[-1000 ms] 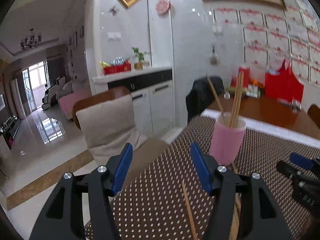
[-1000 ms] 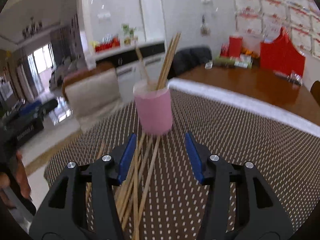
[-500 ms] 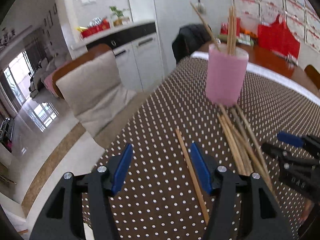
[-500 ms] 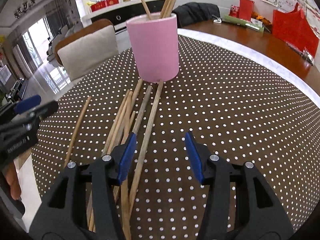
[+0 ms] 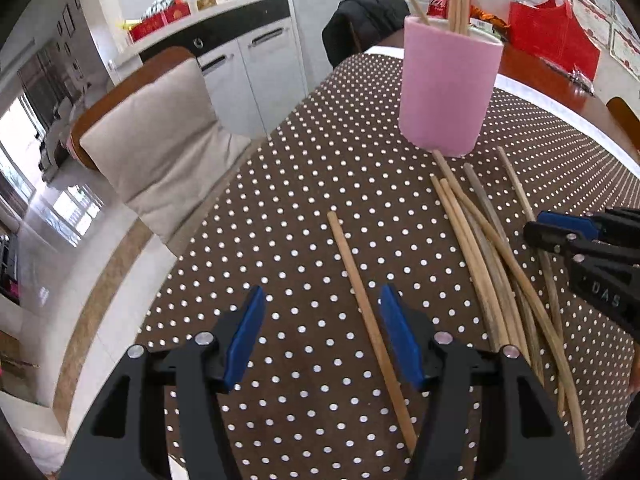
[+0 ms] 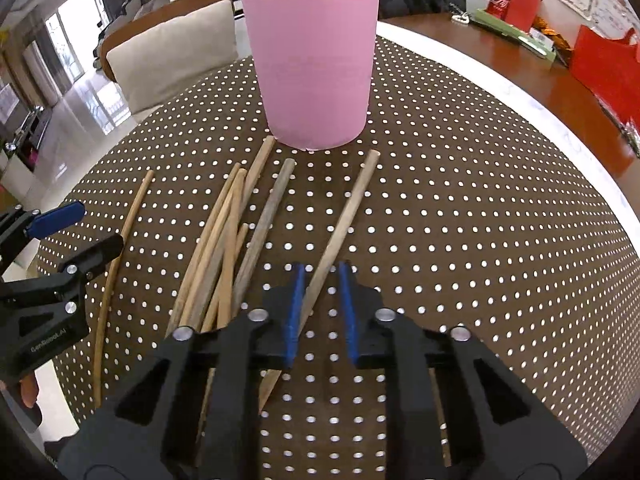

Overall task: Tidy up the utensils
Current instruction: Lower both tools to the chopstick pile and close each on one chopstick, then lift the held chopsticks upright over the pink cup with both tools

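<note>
**With a few chopsticks in the cup, most still lie loose on the cloth**

While a handful of chopsticks already stand upright in the pink cup [image 6: 314, 60], I judge the tidying to be in its early part. More than half a dozen sticks lie flat on the brown dotted tablecloth [image 6: 480, 220], all on my side of the cup.

My right gripper [image 6: 320, 308] has just been closing. Its blue pads now stand narrow around one pale chopstick [image 6: 344, 220], which points toward the cup's base. One pad is at the stick; the other still shows a gap, so I do not count it as pinched.

My left gripper [image 5: 322, 336] has also narrowed a little, yet its jaws remain spread. A lone chopstick [image 5: 360, 292] runs between them, close to one pad, untouched. It lies apart from the cup, with the loose bundle [image 5: 492, 256] between.

Readable writing is scarce: part of a printed name, "GenRobot.AI", on the left gripper's body, and the letters "DAS" on the right one.
</note>
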`<state>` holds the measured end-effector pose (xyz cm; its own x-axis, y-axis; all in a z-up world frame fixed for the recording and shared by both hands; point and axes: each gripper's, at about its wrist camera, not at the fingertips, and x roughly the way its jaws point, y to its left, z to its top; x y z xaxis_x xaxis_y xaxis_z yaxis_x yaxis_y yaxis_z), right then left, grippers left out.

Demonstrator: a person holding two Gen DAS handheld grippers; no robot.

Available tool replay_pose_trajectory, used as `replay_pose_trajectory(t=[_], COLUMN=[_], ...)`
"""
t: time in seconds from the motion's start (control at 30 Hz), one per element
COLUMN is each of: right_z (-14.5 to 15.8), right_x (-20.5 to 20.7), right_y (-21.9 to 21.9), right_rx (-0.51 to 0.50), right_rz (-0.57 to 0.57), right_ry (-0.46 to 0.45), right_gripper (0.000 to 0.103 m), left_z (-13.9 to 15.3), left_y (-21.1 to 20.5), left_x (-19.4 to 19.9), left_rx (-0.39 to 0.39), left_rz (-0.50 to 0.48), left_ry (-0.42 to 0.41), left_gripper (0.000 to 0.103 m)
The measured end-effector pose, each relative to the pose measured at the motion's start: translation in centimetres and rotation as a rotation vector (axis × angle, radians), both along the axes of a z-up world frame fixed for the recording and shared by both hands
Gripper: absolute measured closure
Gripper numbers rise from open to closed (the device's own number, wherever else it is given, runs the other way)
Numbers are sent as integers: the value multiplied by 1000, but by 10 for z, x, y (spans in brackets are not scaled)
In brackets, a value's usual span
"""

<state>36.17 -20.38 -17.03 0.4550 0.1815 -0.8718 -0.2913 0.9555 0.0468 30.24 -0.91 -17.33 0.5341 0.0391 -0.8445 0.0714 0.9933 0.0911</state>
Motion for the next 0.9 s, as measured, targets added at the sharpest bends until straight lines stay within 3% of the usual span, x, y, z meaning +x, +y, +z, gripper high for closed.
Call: replay_pose_trajectory(t=[0.03,0.27,0.53,0.9], right_z=[1,0,5,60], right_x=[4,7,-9,-48], right_y=[-1,-10,-21,-38], right_rx=[6,51,86,224], right_rz=[1,-1,-22,-42], right_ry=[8,11,-32,-240], right_gripper=[89,93,96,97], left_z=[-2,-5,-2,60], left_y=[0,-7,-11,-7], left_x=[2,2,-1,-21], left_rx=[-5,-48,-70,-195], left_rz=[-1,-48,-65,-58], left_ry=[15,49,24,-241], left_gripper=[61,93,98,98])
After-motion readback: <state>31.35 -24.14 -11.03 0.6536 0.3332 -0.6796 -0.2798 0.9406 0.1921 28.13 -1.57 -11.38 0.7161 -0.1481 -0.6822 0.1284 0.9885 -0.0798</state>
